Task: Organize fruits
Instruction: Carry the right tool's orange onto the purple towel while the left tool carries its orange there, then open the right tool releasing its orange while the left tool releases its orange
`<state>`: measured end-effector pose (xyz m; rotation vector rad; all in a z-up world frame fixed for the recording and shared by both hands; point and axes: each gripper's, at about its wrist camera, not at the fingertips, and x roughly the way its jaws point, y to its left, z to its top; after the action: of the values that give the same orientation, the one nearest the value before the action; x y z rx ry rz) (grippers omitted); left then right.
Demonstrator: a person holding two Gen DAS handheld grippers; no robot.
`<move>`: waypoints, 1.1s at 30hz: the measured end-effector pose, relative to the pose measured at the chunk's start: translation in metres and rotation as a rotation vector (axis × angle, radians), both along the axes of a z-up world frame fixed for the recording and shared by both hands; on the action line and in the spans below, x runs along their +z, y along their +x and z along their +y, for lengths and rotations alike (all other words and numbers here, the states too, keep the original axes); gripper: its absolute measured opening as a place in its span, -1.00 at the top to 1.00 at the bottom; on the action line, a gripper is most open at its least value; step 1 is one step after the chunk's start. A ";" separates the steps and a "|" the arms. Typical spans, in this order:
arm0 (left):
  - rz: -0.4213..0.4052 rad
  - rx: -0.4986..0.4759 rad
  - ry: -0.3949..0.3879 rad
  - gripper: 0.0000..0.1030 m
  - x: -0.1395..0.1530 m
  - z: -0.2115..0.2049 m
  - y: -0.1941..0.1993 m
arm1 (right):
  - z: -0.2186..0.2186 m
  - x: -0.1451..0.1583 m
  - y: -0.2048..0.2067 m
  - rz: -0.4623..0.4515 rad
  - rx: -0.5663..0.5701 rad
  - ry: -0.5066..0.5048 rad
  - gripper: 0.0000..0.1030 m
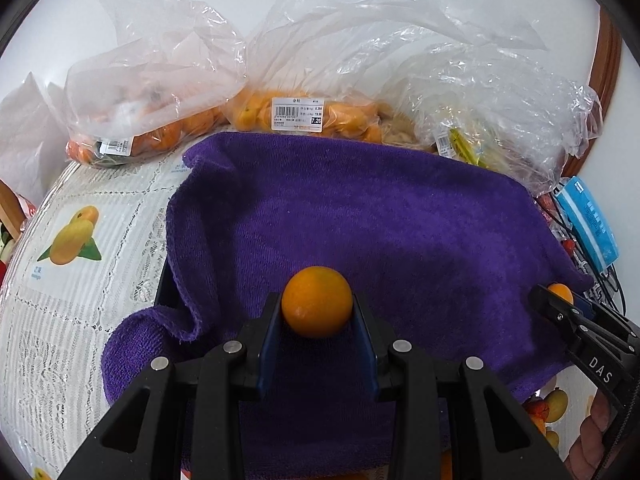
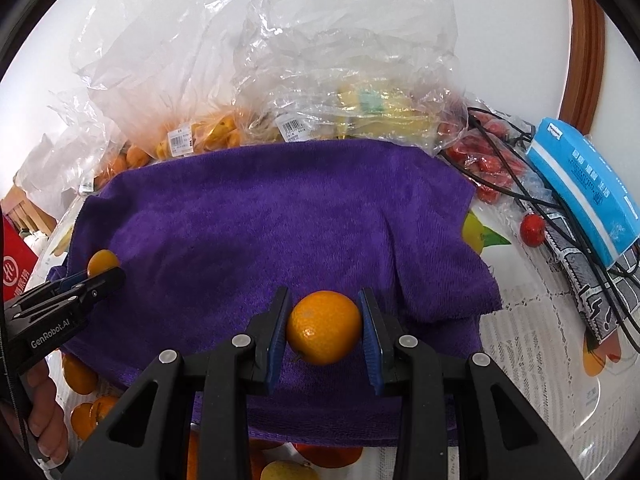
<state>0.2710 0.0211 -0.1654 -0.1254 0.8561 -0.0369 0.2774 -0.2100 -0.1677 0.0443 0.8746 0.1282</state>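
My left gripper is shut on a small orange and holds it above a purple towel. My right gripper is shut on another small orange over the same towel. Each gripper shows in the other's view: the right one at the right edge with its orange, the left one at the left edge with its orange. Several loose oranges lie on the table at the towel's near-left edge.
Clear plastic bags of oranges, of small oranges and of yellow fruit stand behind the towel. Red cherry tomatoes, black cables and a blue box lie to the right. The tablecloth has a fruit print.
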 end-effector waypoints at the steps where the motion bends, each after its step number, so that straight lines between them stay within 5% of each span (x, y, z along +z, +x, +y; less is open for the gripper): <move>1: -0.003 0.001 0.002 0.36 0.000 0.000 0.000 | 0.000 -0.001 0.000 0.003 -0.001 -0.001 0.35; 14: -0.024 -0.008 -0.015 0.34 0.004 -0.001 -0.005 | -0.001 0.002 -0.002 -0.018 -0.002 -0.002 0.33; 19: -0.064 0.000 -0.033 0.01 0.011 0.002 -0.011 | -0.003 0.011 -0.007 -0.054 -0.007 -0.002 -0.10; 24: -0.112 0.012 -0.042 -0.02 0.020 0.005 -0.016 | -0.004 0.019 -0.010 -0.071 0.001 0.005 -0.35; 33: -0.158 0.015 -0.053 -0.02 0.037 0.002 -0.026 | -0.004 0.037 -0.024 -0.121 0.011 0.043 -0.37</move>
<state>0.2447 0.0227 -0.1286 -0.1764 0.6970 -0.0552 0.2530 -0.2136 -0.1306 0.0709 0.7514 0.1580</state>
